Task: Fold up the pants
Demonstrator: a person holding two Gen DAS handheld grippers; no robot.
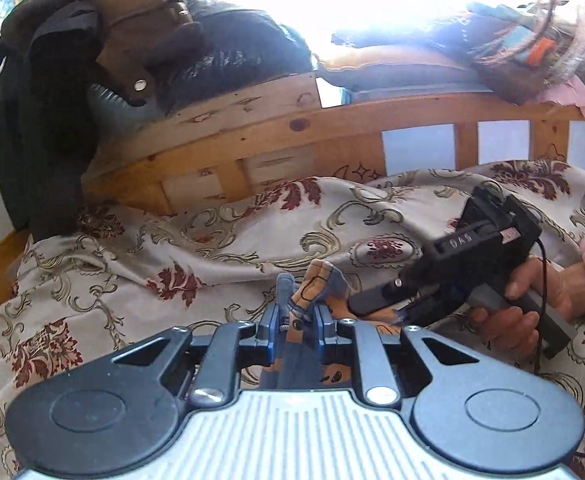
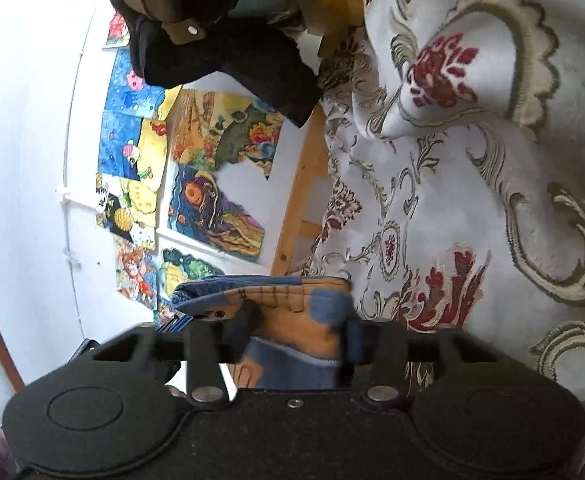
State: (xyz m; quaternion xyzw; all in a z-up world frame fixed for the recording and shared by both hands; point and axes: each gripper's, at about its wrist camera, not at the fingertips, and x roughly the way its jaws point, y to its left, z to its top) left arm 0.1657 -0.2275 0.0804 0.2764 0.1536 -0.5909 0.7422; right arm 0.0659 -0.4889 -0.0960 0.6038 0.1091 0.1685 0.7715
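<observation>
The pants (image 1: 321, 280) are small, orange and blue-grey with a printed pattern, bunched above a floral bedspread (image 1: 164, 248). In the left wrist view my left gripper (image 1: 297, 322) is shut on a gathered fold of them, and cloth hangs down between its blue pads. My right gripper (image 1: 376, 306), held by a hand (image 1: 532, 292), comes in from the right and meets the same bunch. In the right wrist view, which is turned on its side, the right gripper (image 2: 300, 332) is shut on a thick wad of the pants (image 2: 292, 300). The remainder of the garment is hidden below both grippers.
A wooden bed rail (image 1: 276, 136) runs behind the bedspread, with dark coats and a brown bag (image 1: 44, 120) piled on its left end. Folded clothes lie on top at the right (image 1: 512, 60). Colourful drawings (image 2: 196, 160) hang on the white wall beside the bed.
</observation>
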